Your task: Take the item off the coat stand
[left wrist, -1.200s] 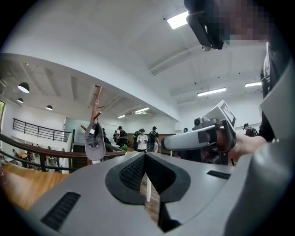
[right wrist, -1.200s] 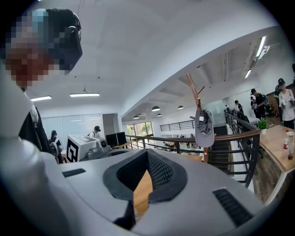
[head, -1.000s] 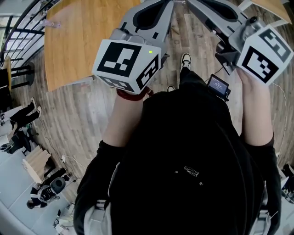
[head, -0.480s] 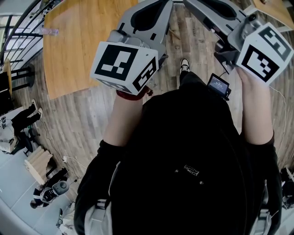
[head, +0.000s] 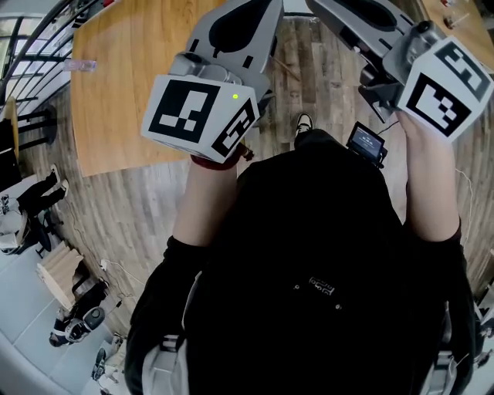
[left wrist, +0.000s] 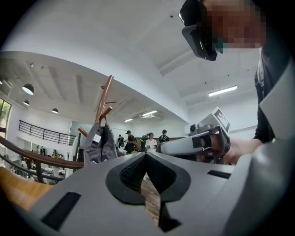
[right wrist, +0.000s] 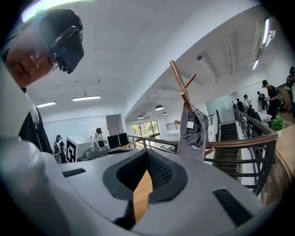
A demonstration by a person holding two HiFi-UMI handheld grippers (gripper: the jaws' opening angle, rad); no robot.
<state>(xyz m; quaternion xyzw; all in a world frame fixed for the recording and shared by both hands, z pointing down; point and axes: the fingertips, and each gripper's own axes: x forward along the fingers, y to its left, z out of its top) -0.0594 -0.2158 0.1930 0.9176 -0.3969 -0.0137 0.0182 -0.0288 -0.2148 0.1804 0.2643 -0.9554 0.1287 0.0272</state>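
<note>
A grey cap (left wrist: 99, 144) hangs on a peg of the wooden coat stand (left wrist: 105, 96), some way ahead of my left gripper (left wrist: 146, 155) and to its left. The right gripper view has the same cap (right wrist: 193, 133) on the stand (right wrist: 179, 83), up and to the right of my right gripper (right wrist: 147, 152). Both grippers are shut with nothing between their jaws, and both are well short of the cap. In the head view they are held up side by side, left gripper (head: 272, 9) and right gripper (head: 316, 6), pointing forward. The stand is out of sight there.
A wooden table (head: 131, 85) stands ahead on the left over plank flooring. A dark railing with a wooden handrail (right wrist: 249, 143) and stairs (right wrist: 229, 133) lie behind the stand. Several people (left wrist: 147, 140) stand far off. A small screen (head: 366, 143) hangs near my right hand.
My left gripper has drifted a little left and upward in the head view. The right gripper has hardly moved. Both stay shut.
</note>
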